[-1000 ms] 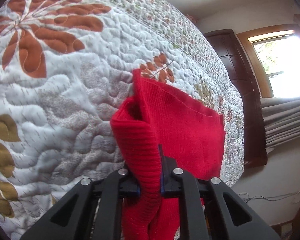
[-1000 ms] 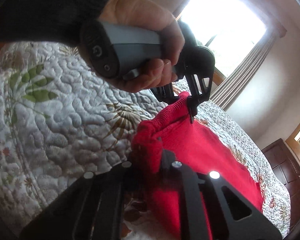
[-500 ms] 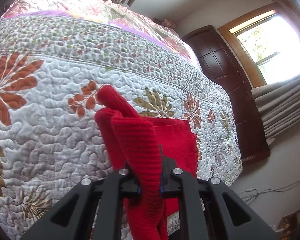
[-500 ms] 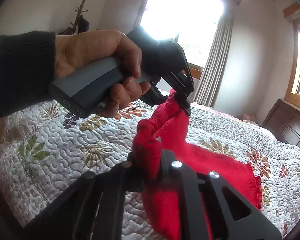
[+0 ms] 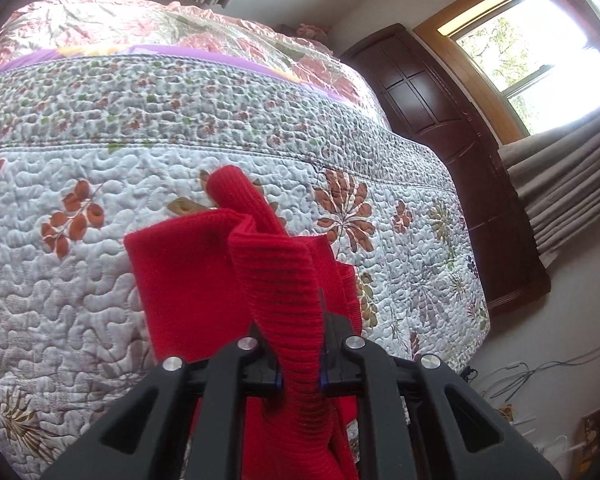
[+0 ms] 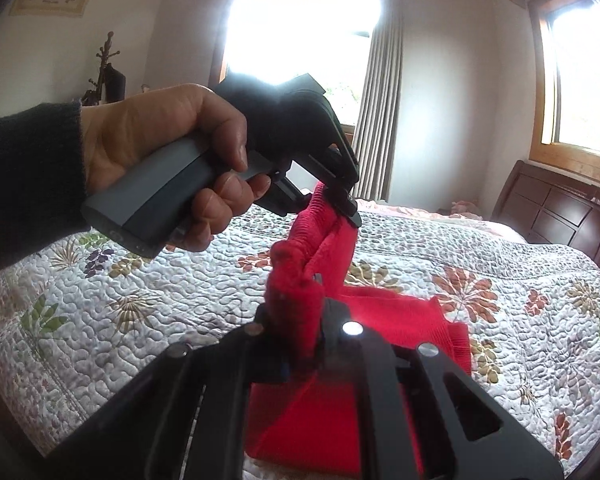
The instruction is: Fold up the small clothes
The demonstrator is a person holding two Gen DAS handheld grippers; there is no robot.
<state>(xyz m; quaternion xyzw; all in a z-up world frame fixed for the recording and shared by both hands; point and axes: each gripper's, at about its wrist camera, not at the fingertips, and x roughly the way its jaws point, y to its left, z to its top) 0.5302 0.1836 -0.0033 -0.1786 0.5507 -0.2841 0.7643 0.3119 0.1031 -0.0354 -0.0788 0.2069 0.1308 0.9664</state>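
Red knit (image 5: 284, 280), apparently tool-pinched (image 5: 300, 376).

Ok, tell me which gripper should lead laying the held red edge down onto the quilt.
Probably the left gripper: it pinches the red garment's edge higher and farther out over the quilt. The right gripper holds a bunched part low, near the camera.

Support surface: bed (image 6: 480, 264) covered by white quilted bedspread (image 5: 80, 280), stitched in pebble pattern, printed with rust, olive and brown leaf sprays; grey small-flower border band toward 12 o'clock in left wrist view; crumpled pink floral bedding (image 5: 160, 24) beyond it; red knit garment (image 6: 400, 316) lies partly on the quilt, its upper part raised clear.
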